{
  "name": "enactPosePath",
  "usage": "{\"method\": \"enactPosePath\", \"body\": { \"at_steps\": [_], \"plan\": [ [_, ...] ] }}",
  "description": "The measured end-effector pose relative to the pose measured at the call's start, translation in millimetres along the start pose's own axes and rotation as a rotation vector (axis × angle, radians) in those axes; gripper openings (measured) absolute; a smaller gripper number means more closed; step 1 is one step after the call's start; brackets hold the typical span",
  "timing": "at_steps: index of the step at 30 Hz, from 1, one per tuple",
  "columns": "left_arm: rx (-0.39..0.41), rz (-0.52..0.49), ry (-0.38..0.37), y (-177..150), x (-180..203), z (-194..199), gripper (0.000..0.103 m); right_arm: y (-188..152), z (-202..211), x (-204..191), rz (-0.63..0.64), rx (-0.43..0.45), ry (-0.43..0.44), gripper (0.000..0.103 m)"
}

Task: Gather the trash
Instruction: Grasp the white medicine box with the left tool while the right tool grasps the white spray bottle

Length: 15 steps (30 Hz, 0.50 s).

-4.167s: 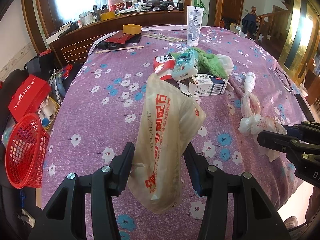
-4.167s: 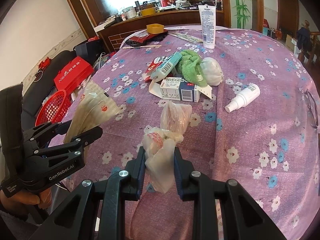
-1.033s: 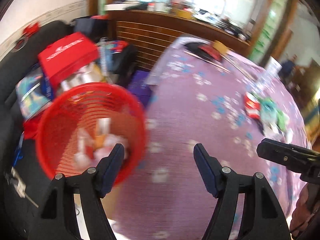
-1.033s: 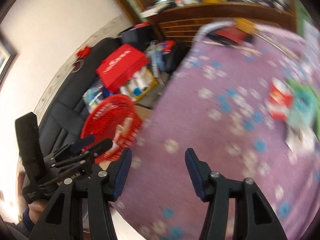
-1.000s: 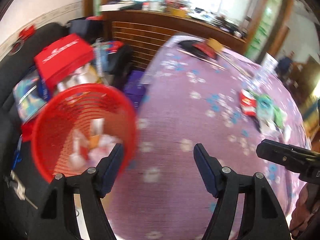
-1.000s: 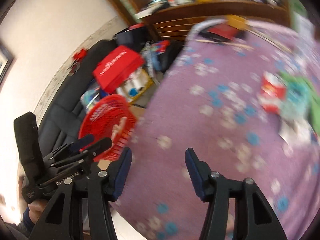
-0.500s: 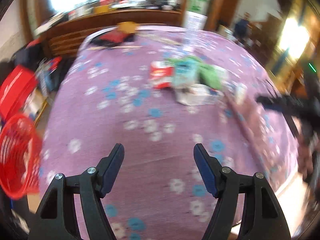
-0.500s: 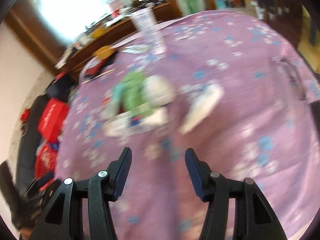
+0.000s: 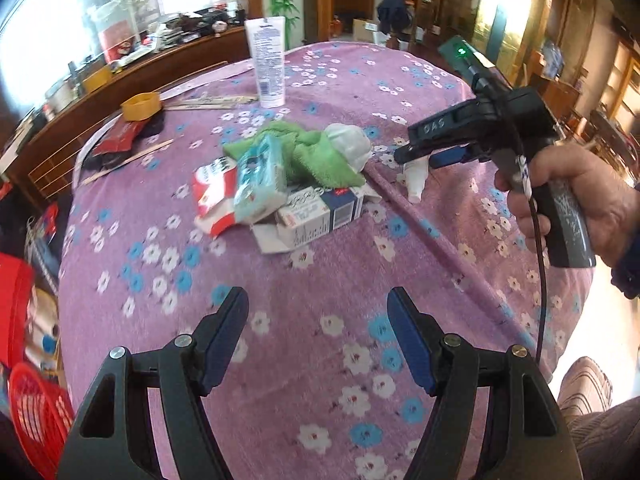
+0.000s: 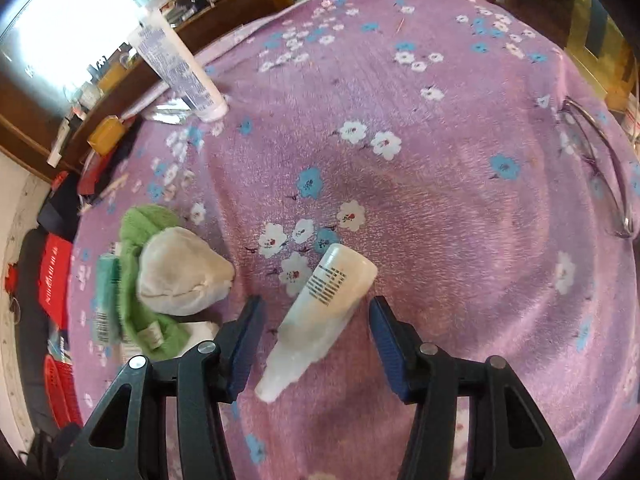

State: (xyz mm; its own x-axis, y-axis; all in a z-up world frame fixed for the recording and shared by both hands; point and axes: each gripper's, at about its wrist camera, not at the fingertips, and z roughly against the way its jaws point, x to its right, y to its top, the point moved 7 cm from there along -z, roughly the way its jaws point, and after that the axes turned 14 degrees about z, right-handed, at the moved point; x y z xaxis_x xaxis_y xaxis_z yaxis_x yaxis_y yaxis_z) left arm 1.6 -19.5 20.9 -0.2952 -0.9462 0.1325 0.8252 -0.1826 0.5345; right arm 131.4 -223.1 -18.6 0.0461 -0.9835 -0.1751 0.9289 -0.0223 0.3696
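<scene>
One white labelled bottle [image 10: 324, 312], lying tilted

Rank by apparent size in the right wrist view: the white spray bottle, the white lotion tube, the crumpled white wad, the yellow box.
1. white spray bottle, nearest the camera, which inflates it
2. crumpled white wad and white lotion tube: too alike to rank
3. yellow box, far off

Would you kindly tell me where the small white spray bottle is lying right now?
The small white spray bottle lies on the purple floral tablecloth between the open right gripper fingers, just right of the white wad.
</scene>
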Motion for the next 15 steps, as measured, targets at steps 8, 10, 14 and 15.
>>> {"method": "enactPosePath", "body": {
  "at_steps": [8, 10, 14, 15],
  "plan": [
    [-0.016, -0.116, -0.028, 44, 22, -43, 0.070, -10, 6, 2, 0.078, -0.009, 0.012, 0.036],
    [-0.025, -0.146, -0.025, 51, 23, -55, 0.070, -15, 15, 3, 0.083, 0.006, 0.026, 0.036],
    [-0.104, -0.213, -0.038, 62, 23, -90, 0.070, -36, 42, 1, 0.086, 0.039, 0.080, 0.035],
    [-0.112, -0.231, -0.035, 63, 24, -95, 0.070, -42, 48, 1, 0.088, 0.044, 0.085, 0.035]
  ]
}}
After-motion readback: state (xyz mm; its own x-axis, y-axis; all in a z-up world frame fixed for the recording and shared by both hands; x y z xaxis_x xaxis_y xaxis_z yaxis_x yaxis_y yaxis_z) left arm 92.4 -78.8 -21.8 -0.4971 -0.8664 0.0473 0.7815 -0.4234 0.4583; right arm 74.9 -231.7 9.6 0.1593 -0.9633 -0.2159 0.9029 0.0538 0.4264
